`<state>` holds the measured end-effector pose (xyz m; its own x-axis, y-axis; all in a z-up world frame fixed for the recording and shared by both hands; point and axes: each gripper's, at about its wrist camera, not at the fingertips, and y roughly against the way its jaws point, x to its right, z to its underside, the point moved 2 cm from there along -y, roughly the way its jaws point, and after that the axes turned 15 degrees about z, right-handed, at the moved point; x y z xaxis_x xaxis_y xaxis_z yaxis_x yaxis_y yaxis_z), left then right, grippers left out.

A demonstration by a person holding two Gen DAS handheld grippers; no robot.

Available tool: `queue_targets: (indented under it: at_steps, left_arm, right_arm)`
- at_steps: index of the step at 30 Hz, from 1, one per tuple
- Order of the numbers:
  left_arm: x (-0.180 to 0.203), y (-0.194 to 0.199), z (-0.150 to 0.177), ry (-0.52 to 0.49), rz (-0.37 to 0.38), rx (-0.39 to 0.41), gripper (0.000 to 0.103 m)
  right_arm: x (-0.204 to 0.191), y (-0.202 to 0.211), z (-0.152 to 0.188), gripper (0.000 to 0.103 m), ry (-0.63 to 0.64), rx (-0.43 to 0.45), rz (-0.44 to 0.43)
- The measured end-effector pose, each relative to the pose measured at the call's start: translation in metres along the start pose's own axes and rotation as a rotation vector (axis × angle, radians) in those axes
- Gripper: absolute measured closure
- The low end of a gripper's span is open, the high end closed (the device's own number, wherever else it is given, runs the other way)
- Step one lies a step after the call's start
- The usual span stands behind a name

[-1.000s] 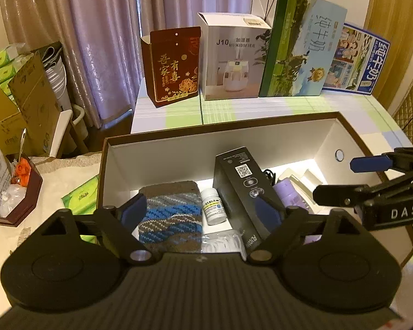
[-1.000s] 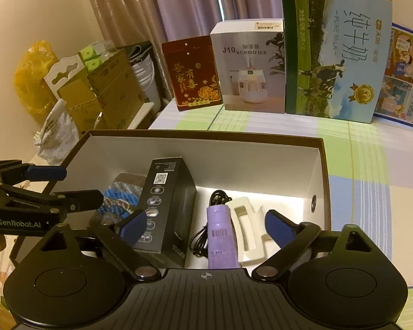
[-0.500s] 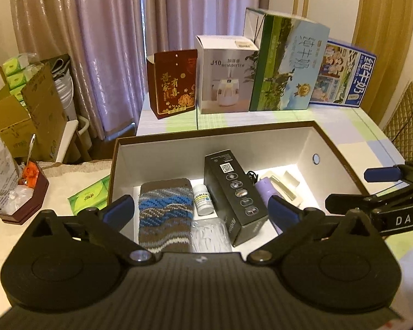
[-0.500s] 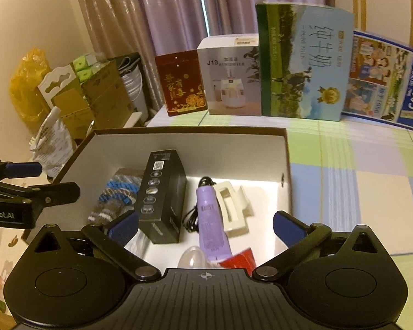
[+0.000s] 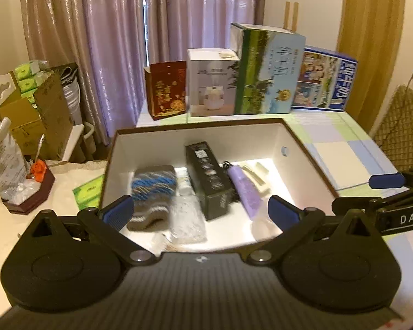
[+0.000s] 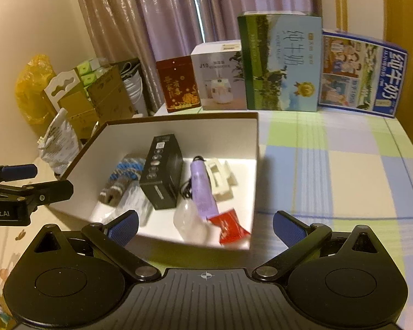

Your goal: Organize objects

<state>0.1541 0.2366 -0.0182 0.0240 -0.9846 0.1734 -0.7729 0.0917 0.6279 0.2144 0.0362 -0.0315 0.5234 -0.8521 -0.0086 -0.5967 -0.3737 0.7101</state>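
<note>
Down inside the white storage box (image 6: 228, 134) at twelve o'clock of both views, the goods are lined up: knitted striped pouch (image 5: 154, 189), black carton (image 5: 209, 178), lilac tube (image 6: 202, 189), white plastic holder (image 6: 220, 178) and, nearest the front wall, a red sachet (image 6: 230, 227). Left tool (image 5: 199, 213) and right tool (image 6: 205, 224) both hover spread wide and empty just short of the box's near rim, the right one over the checked table (image 6: 344, 170). Packing looks close to finished, with no loose item in sight outside the box.
</note>
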Motion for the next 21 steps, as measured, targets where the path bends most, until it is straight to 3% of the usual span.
queue_targets:
  at_steps: [21]
  left_arm:
    - [0.119, 0.047, 0.067, 0.089, 0.016, -0.058, 0.001]
  right_arm:
    - [0.084, 0.095, 0.077, 0.002, -0.023, -0.006, 0.042]
